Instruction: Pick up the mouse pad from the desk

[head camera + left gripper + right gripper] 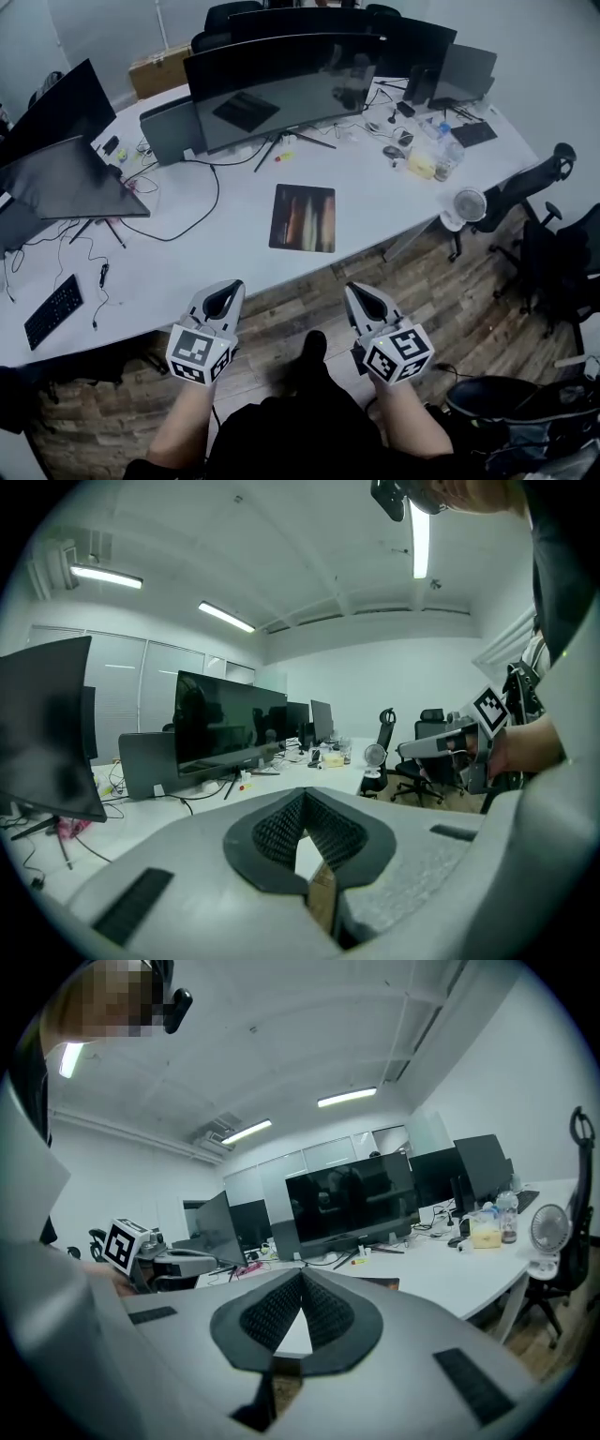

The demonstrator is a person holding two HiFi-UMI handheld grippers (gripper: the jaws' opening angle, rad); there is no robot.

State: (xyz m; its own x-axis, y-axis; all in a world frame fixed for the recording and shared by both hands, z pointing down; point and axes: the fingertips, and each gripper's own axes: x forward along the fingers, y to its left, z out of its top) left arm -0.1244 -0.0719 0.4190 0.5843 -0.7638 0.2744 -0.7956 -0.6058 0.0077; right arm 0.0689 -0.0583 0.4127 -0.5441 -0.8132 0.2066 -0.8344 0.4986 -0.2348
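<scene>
Person: stands on the plank floor (450, 300) just short of the counter, forearms out, tongs in each hand.
Left tongs (226, 287): shut, tips pressed together with nothing between them; they point at the counter from short of its near edge.
Right tongs (360, 291): closed too, and empty; they sit beside the left pair, with the person's shoe below the gap between them.
Counter (234, 258): white and long, its near edge curved.
Mouse pad (303, 217): lies flat on the counter close to the near edge, ahead of the gap between the two tongs and well apart from both. It is a dark rectangle with orange-brown streaks, and nothing touches it.
Cable (208, 214): black, looping across the counter just left of the pad.
Keyboard (52, 311): black, at the counter's near left edge.
Fan (469, 204): small and white, at the counter's right end.
Chair (534, 187): black, on the floor right of the fan.
Curved monitor (281, 89): wide, its screen dark, standing behind the pad.
Side monitor (66, 178): dark and angled, far left.
</scene>
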